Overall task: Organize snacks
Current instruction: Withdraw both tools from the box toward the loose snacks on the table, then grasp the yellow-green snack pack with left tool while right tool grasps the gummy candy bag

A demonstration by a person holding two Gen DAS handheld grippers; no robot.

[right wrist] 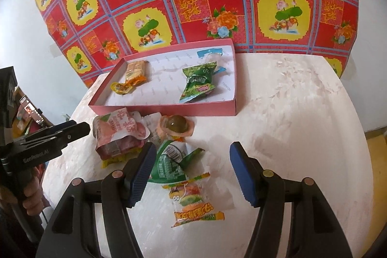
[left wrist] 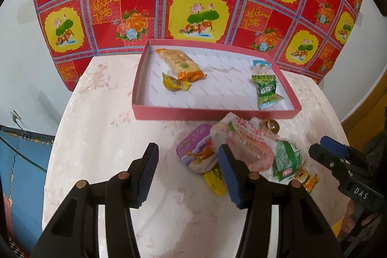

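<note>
Right wrist view is showing the right tool (right wrist: pixel 192 172) hovering with its jaws apart, straddling a clear gummy packet (right wrist: pixel 194 201) lying on the desk (right wrist: pixel 302 125) just ahead. The left tool (left wrist: pixel 187 172) is also hanging apart (empty), beside the pink pouch (left wrist: pixel 241 137). Beyond both, the red tray (right wrist: pixel 167 110) is waiting. The overlapping green packet (right wrist: pixel 173 162) risks being dragged along.

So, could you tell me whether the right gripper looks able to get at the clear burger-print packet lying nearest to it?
Probably yes: the right gripper is open, and the burger-print packet lies flat on the table just ahead, with nothing on top.
</note>
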